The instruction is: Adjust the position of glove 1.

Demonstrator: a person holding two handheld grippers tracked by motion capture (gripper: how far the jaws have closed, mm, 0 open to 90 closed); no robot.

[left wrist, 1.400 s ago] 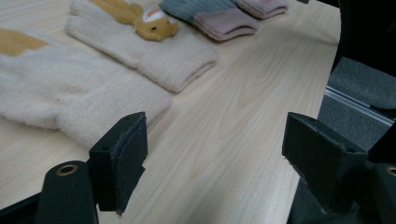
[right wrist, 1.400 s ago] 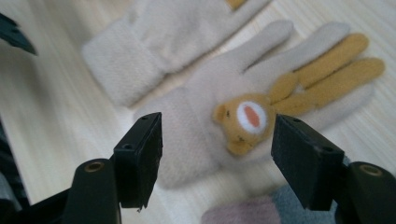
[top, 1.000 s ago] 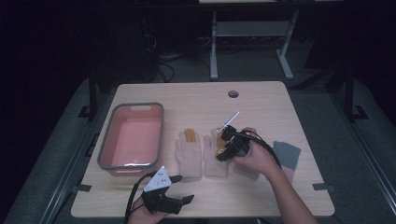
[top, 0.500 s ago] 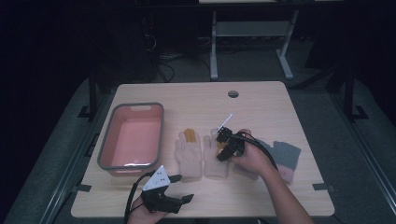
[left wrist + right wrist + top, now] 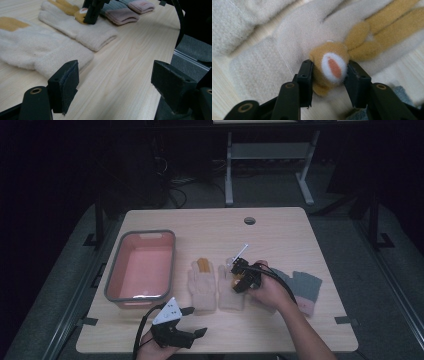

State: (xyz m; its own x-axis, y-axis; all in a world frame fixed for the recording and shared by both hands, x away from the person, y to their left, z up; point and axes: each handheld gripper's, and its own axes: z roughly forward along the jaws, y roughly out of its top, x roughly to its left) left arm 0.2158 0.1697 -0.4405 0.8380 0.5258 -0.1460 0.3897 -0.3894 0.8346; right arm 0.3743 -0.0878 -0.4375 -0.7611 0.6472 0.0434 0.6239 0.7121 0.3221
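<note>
Two cream knitted gloves lie side by side on the wooden table, the left glove (image 5: 201,287) and the right glove (image 5: 230,296). The right glove carries a tan plush animal head (image 5: 332,65) with long tan ears. My right gripper (image 5: 236,282) (image 5: 329,72) points down onto that glove. Its jaws have just been closing, and both pads now press the sides of the plush head. My left gripper (image 5: 195,321) (image 5: 115,77) hovers open near the table's front edge with nothing between its pads; the left glove's cuff (image 5: 50,55) lies just ahead of it.
A pink tub (image 5: 148,232) with a grey rim stands at the left of the table. A grey and pink pair of gloves (image 5: 305,287) (image 5: 122,12) lies to the right of my right hand. A cable hole (image 5: 249,220) sits near the far edge.
The right gripper's jaws have narrowed around the plush head on the right glove, and the hand has settled slightly. The left gripper has stayed put.
</note>
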